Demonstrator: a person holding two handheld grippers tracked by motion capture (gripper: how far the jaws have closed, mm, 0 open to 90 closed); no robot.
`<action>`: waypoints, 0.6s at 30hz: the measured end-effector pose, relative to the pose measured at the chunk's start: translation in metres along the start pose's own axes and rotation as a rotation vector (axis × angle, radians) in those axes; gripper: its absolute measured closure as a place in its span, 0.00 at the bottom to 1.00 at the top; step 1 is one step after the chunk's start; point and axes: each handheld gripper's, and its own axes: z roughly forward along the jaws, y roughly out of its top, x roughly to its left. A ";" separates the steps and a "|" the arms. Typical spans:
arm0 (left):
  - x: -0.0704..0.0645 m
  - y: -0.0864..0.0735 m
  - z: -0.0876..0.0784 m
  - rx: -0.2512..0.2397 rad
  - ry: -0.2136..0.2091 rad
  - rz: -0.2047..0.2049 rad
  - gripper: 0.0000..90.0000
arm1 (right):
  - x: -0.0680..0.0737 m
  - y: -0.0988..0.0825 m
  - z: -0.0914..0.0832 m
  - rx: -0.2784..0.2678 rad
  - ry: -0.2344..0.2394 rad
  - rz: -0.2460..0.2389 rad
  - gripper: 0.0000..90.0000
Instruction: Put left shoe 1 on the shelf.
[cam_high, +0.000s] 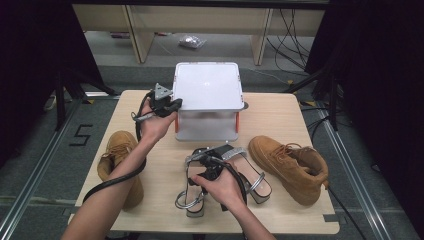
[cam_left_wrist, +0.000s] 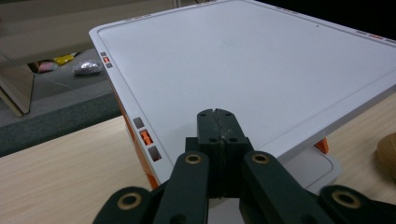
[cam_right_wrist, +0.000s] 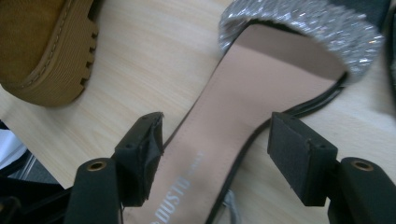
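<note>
Left tongs (cam_left_wrist: 218, 122) closed empty at the white box lid's (cam_left_wrist: 243, 70) edge; right tongs (cam_right_wrist: 217, 154) agape astride the sandal (cam_right_wrist: 243, 107), seemingly untouched

1. The setting is presenting itself as a lab or recording workspace, not a home.
2. A light wooden table (cam_high: 280, 117) is standing alone on grey carpet (cam_high: 45, 165), with black curtains (cam_high: 30, 60) hanging at both sides.
3. Loose cables (cam_high: 292, 35) are lying across the floor behind the table, beside the legs of pale desks (cam_high: 137, 35).
4. A taped number marking (cam_high: 81, 135) is sitting on the floor at the left, next to a metal floor rail (cam_high: 30, 180).
5. A person is working with cabled handheld grippers.
</note>
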 end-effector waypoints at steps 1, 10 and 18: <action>0.000 -0.001 0.001 -0.009 0.001 -0.004 1.00 | 0.000 0.000 0.000 0.000 0.000 0.000 0.40; -0.002 -0.003 0.001 -0.012 0.013 0.053 1.00 | 0.005 -0.002 0.020 0.075 -0.008 0.088 0.38; 0.000 -0.002 0.001 -0.004 0.002 0.036 1.00 | 0.003 0.002 0.028 0.101 -0.027 0.094 0.29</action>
